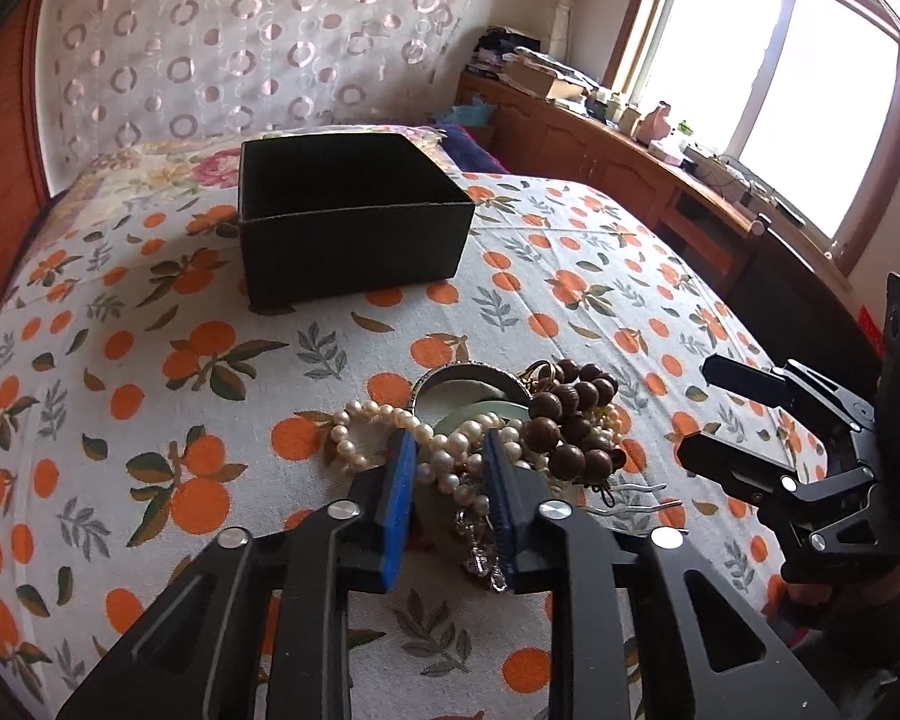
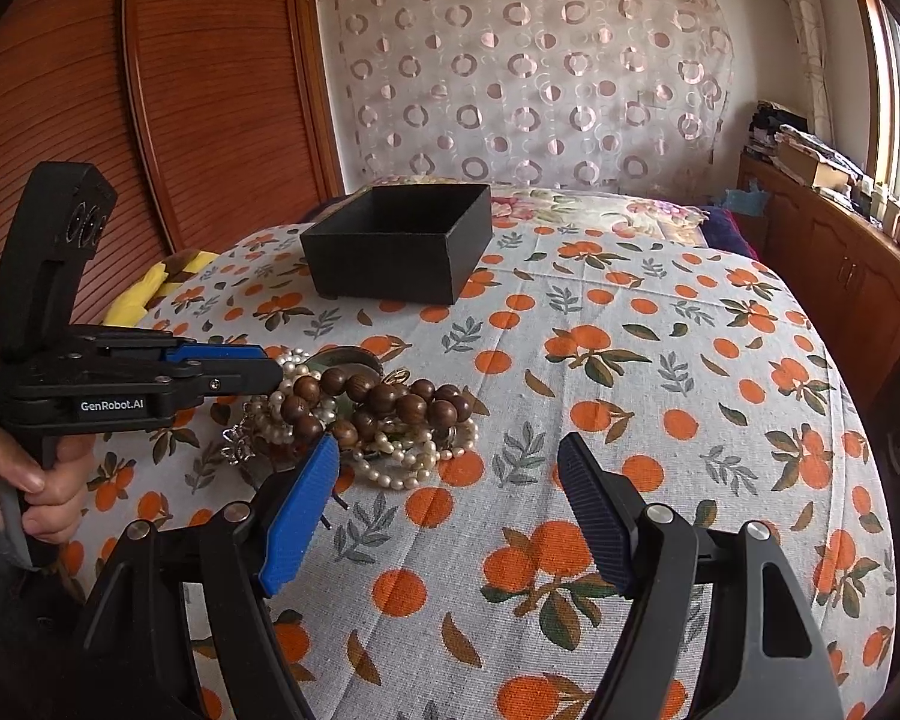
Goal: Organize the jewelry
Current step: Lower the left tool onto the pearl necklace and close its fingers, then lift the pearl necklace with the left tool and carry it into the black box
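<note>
Between the blue pads of the left gripper (image 1: 450, 468) lies a strand of the pearl necklace (image 1: 444, 450); its two fingers straddle the pearls, but whether they pinch them cannot be told. Just beyond the tips sit one brown wooden bead bracelet (image 1: 570, 420), one green bangle (image 1: 480, 405) and two silver hairpins (image 1: 636, 495), with the right gripper (image 2: 450, 480) spread wide beside the heap. Farther ahead on the orange-print cloth (image 1: 150, 420) stands one open black box (image 1: 348, 210).

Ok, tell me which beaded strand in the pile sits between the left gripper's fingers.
The white pearl strand; the brown wooden bead bracelet lies right of the left gripper.
</note>
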Demonstrator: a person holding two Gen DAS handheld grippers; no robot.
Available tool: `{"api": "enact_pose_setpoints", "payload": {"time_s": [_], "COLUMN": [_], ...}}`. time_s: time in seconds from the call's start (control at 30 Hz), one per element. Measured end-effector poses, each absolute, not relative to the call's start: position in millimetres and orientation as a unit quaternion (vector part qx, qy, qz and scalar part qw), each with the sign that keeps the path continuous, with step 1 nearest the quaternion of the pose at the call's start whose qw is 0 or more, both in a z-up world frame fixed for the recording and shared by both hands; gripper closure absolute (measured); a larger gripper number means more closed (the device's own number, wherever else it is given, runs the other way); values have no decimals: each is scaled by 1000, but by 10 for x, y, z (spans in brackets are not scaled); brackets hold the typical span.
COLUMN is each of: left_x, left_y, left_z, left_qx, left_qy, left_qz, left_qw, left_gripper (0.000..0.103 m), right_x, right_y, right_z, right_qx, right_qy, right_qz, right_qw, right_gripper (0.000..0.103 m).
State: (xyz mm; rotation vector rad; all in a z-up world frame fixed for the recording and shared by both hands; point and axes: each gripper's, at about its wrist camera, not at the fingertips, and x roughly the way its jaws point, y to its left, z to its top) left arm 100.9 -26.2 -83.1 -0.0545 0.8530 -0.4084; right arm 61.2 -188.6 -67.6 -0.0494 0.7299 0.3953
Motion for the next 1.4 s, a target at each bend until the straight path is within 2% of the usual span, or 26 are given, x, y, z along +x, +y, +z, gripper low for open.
{"api": "enact_pose_setpoints", "payload": {"time_s": [0.13,0.37,0.5,0.57,0.67,1.1,1.13,1.3,1.4], "left_x": [1020,871,736,696,640,485,482,476,483], "left_y": [-254,-227,-183,-173,-125,93,101,145,163], "left_z": [-822,-637,-439,-375,-284,-30,-17,43,61], "left_qx": [-25,-17,-15,-12,-15,-24,-23,-23,-22], "left_qy": [408,373,341,332,317,279,277,270,267], "left_qz": [-201,-181,-167,-162,-155,-131,-130,-124,-123], "left_qw": [890,910,925,929,936,951,952,955,956], "left_gripper": [96,96,96,96,96,96,96,96,96], "right_x": [605,627,653,680,724,859,859,860,870], "right_y": [-1859,-1714,-1597,-1534,-1458,-1231,-1241,-1278,-1327], "right_z": [-670,-684,-695,-699,-718,-816,-817,-766,-720], "right_qx": [-27,-45,-50,-52,-57,-104,-107,-120,-121], "right_qy": [355,364,370,375,379,392,390,377,369], "right_qz": [196,222,244,255,269,268,265,265,266], "right_qw": [913,903,895,890,884,874,875,880,882], "right_gripper": [25,26,37,48,58,58,60,88,88]}}
